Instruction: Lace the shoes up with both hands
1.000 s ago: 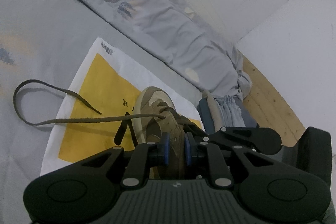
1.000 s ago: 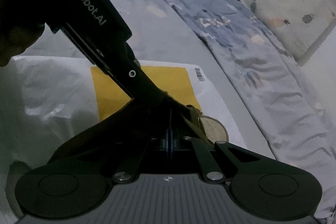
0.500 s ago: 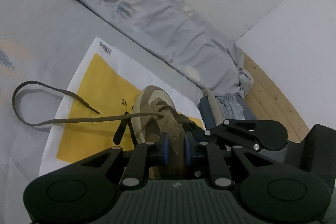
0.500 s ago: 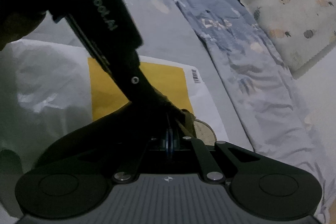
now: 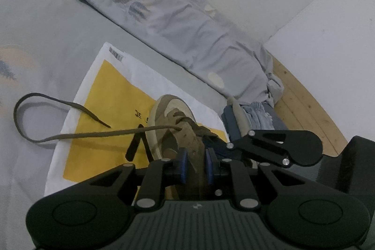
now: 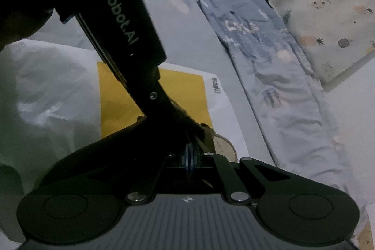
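Observation:
A tan suede shoe (image 5: pixel 172 123) stands on a yellow-and-white bag (image 5: pixel 105 95), toe pointing away from me. My left gripper (image 5: pixel 196 162) is shut on the shoe's upright tongue, with a blue pad on each side. One brown lace (image 5: pixel 93 134) runs left from a front eyelet, loops over the sheet and ends on the bag. My right gripper (image 5: pixel 230 145) reaches in from the right to the dark laces on the shoe's side. In the right wrist view the right gripper (image 6: pixel 189 156) has its pads together; whether a lace is pinched is hidden in shadow. The left gripper's body (image 6: pixel 121 22) blocks most of the shoe there.
A grey bed sheet (image 5: pixel 46 27) lies under everything. A rumpled blue-grey blanket (image 5: pixel 187 27) runs along the far side. Folded clothes (image 5: pixel 253 118) sit by the bed's edge above a wooden floor (image 5: pixel 304 109). A white plastic bag (image 6: pixel 46 97) and a pineapple-print pillow (image 6: pixel 328 4) show in the right wrist view.
The right gripper has rolled and shifted a little beside the shoe. The left gripper, the shoe and the loose lace have stayed where they were.

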A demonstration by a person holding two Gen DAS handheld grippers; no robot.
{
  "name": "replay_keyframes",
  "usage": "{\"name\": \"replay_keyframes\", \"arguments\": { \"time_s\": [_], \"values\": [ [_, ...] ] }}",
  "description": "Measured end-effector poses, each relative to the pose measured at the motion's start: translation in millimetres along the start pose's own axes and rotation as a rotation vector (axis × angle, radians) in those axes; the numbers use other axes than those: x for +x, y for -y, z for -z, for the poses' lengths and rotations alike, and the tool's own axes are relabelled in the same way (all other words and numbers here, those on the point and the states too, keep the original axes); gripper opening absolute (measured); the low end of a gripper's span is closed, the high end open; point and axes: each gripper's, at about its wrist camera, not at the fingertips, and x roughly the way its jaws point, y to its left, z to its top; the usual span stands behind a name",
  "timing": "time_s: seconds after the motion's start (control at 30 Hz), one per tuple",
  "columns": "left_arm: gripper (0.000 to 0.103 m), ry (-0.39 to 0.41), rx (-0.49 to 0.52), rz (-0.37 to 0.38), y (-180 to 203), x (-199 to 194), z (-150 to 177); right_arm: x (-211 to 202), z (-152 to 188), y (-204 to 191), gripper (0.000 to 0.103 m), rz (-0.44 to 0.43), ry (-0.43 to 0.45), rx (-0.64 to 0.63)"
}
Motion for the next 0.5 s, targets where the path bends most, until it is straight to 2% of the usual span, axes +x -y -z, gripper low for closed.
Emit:
{"name": "replay_keyframes", "arguments": {
  "time_s": [0.27, 0.37, 0.43, 0.5],
  "values": [
    [0.013, 0.000, -0.029, 0.007, -3.5, 0.5, -0.9, -2.0, -5.1, -2.8, 0.000, -0.009, 0.036, 0.019],
    [0.019, 0.033, -0.106, 0.035, -12.3, -2.0, -3.0, -1.1, -6.0, -2.8, 0.000, -0.011, 0.045, 0.030],
    [0.029, 0.080, -0.184, 0.052, -20.6, -4.9, -4.7, -1.5, -5.4, -2.4, 0.000, -0.012, 0.052, 0.043],
    [0.030, 0.122, -0.253, 0.054, -27.7, -5.5, -5.9, -2.1, -4.9, -1.8, 0.000, -0.013, 0.059, 0.057]
  ]
}}
